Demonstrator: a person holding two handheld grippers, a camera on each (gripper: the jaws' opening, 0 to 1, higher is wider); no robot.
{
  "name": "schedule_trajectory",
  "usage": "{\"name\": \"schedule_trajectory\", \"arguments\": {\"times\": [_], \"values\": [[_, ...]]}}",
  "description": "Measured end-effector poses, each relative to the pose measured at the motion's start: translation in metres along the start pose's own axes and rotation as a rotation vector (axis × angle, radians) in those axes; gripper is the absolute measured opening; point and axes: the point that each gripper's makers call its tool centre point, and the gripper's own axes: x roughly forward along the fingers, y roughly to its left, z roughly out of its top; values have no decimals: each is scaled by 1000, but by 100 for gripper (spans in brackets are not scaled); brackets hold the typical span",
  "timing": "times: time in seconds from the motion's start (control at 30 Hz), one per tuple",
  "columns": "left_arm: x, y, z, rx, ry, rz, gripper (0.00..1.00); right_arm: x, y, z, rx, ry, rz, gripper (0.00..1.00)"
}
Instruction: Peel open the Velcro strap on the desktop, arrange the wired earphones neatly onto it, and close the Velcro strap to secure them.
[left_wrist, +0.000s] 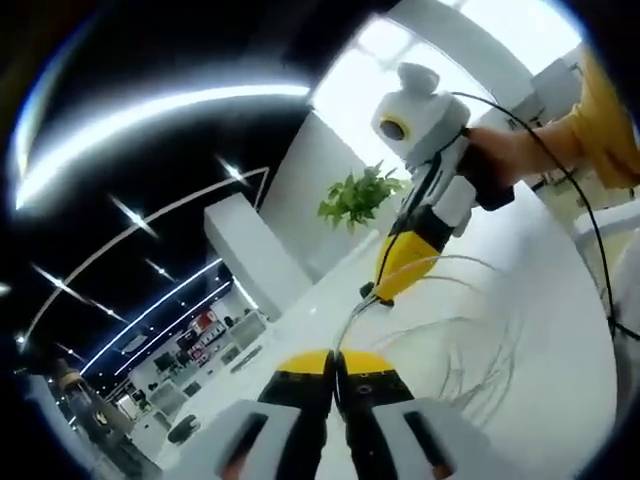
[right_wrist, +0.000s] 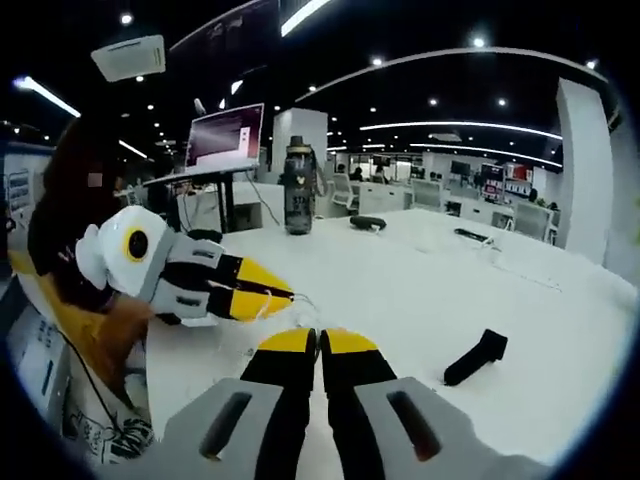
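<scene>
Around me is a dim open office with ceiling light strips; beneath both hands lies the broad white desktop (right_wrist: 430, 290). My left yellow-tipped gripper (left_wrist: 335, 362) has its jaws pressed together, apparently pinching the thin white earphone wire (left_wrist: 470, 340), which loops loosely over the desk. My right yellow-tipped gripper (right_wrist: 318, 342) is closed on the same wire, I think. The black Velcro strap (right_wrist: 476, 357) lies alone, well apart.

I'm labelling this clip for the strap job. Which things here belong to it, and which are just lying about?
Job: wired earphones, pinched by left claw and right claw; Velcro strap.
Lying about: bottle, monitor, plant.
</scene>
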Motion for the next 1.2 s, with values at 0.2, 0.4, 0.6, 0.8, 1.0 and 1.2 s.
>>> {"name": "schedule_trajectory", "arguments": {"times": [0.2,0.4,0.6,0.8,1.0,1.2], "values": [[0,2,0,31,8,19,7,2,8,1,2,-5,22,5],[0,1,0,29,4,9,8,2,6,4,18,-15,20,5],[1,2,-2,48,15,18,9,2,8,5,34,-19,32,5],[1,0,-1,48,13,10,10,1,4,7,72,-30,33,5],[1,2,-2,65,22,25,10,1,8,5,79,-26,49,5],[0,4,-1,66,18,33,11,0,3,3,95,-19,39,5]]}}
